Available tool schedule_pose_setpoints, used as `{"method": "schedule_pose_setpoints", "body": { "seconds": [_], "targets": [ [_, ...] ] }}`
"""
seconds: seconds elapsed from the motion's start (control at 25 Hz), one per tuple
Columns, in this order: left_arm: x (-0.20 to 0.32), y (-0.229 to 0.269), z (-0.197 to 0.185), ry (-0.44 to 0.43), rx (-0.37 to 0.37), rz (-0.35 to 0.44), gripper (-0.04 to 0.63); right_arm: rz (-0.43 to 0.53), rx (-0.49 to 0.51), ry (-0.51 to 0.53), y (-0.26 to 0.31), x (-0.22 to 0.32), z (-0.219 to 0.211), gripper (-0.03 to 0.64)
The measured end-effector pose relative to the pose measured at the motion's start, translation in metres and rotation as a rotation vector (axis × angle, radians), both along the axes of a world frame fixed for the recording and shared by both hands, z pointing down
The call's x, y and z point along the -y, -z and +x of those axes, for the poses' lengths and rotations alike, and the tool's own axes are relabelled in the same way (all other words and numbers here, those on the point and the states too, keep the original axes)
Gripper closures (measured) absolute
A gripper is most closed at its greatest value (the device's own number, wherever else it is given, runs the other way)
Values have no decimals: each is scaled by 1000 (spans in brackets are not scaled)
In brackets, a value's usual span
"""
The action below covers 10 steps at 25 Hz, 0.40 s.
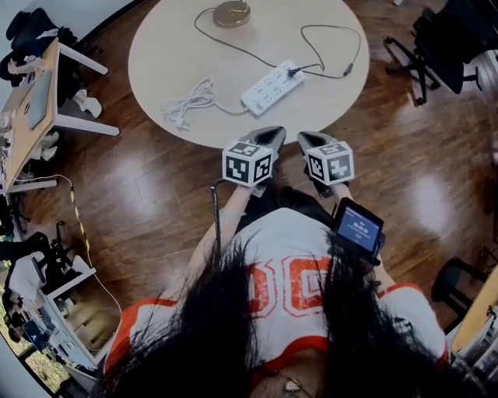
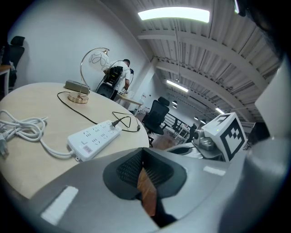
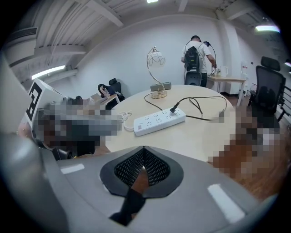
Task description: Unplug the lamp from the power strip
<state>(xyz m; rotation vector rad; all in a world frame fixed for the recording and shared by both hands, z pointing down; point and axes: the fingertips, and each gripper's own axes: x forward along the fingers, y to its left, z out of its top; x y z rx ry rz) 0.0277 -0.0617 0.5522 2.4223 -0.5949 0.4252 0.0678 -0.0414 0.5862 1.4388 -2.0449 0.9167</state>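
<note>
A white power strip (image 1: 271,87) lies on the round beige table (image 1: 171,47), with a black plug (image 1: 295,73) in its right end. The plug's thin black cord (image 1: 233,48) runs to a brass-based lamp (image 1: 231,12) at the table's far side. Both grippers hover below the table's near edge, apart from the strip. My left gripper (image 1: 265,137) is shut and empty, its tips meeting. My right gripper (image 1: 314,142) is shut and empty too. The strip (image 2: 93,136) and lamp (image 2: 82,75) show in the left gripper view, the strip (image 3: 159,121) and plug (image 3: 173,109) in the right.
The strip's coiled white cable (image 1: 187,102) lies left of it on the table. The lamp cord carries an inline switch (image 1: 349,68) at the right. Office chairs (image 1: 436,47) stand at the far right, desks (image 1: 31,109) at the left. A person (image 3: 198,57) stands far off.
</note>
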Motion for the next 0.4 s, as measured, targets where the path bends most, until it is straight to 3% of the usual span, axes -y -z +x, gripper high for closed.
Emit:
{"method": "schedule_pose_setpoints", "body": {
  "seconds": [0.4],
  "targets": [
    [-33, -2, 33, -6, 10, 19, 595, 19, 1, 14, -3, -27, 30, 617]
  ]
}}
